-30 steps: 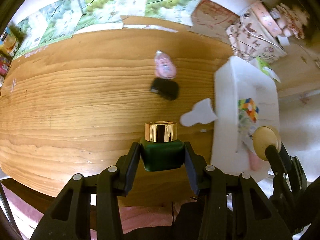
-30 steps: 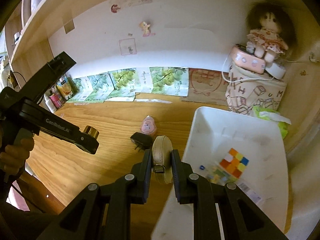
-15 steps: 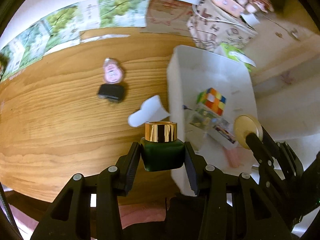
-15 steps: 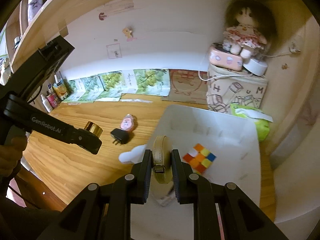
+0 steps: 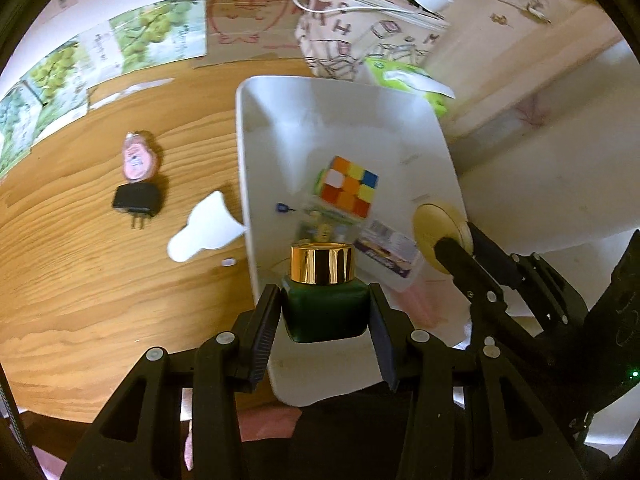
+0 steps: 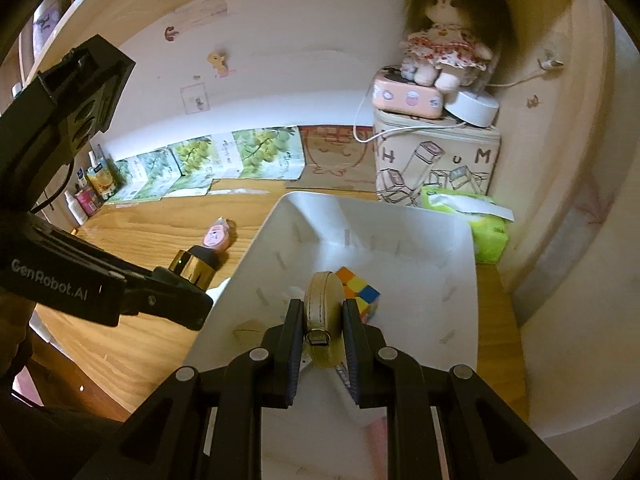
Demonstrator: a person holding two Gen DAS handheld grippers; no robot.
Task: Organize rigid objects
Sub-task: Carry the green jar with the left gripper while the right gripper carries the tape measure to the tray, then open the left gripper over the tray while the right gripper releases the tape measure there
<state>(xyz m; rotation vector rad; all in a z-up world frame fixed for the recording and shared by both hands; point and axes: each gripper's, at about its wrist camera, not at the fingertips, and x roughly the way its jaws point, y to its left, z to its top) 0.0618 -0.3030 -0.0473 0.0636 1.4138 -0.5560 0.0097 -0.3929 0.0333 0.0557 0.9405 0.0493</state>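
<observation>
Left wrist view: left gripper (image 5: 325,312) is clamped on the green jar (image 5: 324,312) by its body, gold cap up, carried over the near left rim of the white bin (image 5: 244,168). Risk, as I judge it: released here, the jar could catch the rim and tip out onto the wooden table (image 5: 80,280), or drop onto the clear plastic box (image 5: 384,256) below. The bin holds a colour cube (image 5: 348,190), that box, and small items too blurred to name. A pink clip (image 5: 138,158), black plug (image 5: 136,202) and white piece (image 5: 204,232) lie outside on the table.

Right wrist view: right gripper (image 6: 322,334) is closed tight on a round beige tape measure (image 6: 322,316), edge-on, held above the bin's middle just in front of the cube (image 6: 358,288). Risk: a round case may roll once freed, and the two grippers are close enough to knock together.
</observation>
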